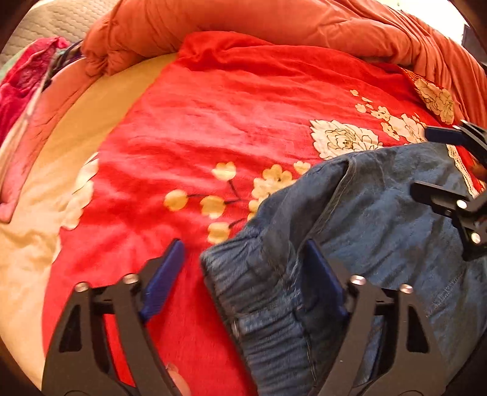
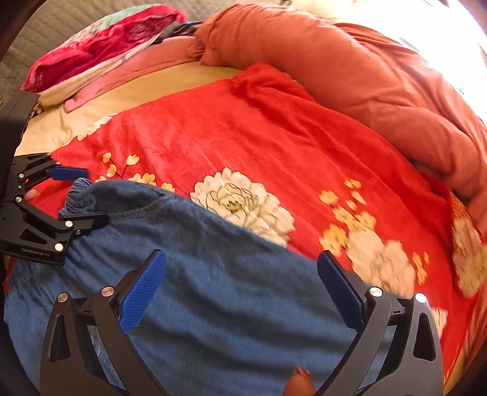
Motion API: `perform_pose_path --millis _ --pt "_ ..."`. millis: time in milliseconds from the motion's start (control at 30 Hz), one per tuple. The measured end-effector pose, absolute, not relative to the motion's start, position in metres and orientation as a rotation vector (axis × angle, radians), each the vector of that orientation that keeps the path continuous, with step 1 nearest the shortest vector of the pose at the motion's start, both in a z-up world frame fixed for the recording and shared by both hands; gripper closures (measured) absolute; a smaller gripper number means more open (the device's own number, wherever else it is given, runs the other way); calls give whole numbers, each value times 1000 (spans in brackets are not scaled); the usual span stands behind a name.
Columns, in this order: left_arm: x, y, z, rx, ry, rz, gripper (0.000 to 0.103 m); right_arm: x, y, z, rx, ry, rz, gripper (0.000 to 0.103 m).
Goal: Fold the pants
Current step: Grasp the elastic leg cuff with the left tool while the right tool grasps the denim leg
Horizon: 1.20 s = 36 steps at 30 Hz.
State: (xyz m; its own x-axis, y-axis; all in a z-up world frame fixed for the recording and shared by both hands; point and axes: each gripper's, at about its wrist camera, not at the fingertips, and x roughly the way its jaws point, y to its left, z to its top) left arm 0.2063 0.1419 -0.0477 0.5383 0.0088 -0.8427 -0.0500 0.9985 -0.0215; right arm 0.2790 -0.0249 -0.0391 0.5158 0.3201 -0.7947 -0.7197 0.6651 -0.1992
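pants (image 1: 365,219) | on bed's red blanket (image 1: 213,121), spread for folding | left gripper (image 1: 243,274) jaws parted astride elastic waistband, not pinching | right gripper (image 2: 240,289) jaws wide over denim, holding nothing

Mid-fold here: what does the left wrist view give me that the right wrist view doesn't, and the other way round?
Only the left wrist view: the pants' gathered waistband up close, lying between the open left gripper's fingers, one finger on the blanket, the other on the denim.

Only the right wrist view: the right gripper open over a broad smooth stretch of the pants, and glare at the top right.

Both: the blue pants on the red flowered blanket, the orange quilt behind, the pink pillow, and each view catches the other gripper at its edge.
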Motion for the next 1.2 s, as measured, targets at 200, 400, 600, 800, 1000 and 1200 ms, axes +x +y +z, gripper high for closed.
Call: perform_pose_path --millis 200,400,600,800,1000,1200 --pt "200 132 -41 -36 957 -13 72 301 -8 -50 -603 830 744 5" --pt "188 129 -30 -29 901 -27 74 308 12 -59 -688 819 847 27" --pt "188 128 -29 -13 895 -17 74 299 14 -70 -640 846 969 77" --pt "177 130 -18 -22 847 -3 74 268 -9 -44 -549 743 930 94" --pt "150 116 8 36 775 -7 74 220 -45 -5 -453 645 908 94" --pt "107 96 30 79 708 -21 74 156 -83 14 -399 599 926 94"
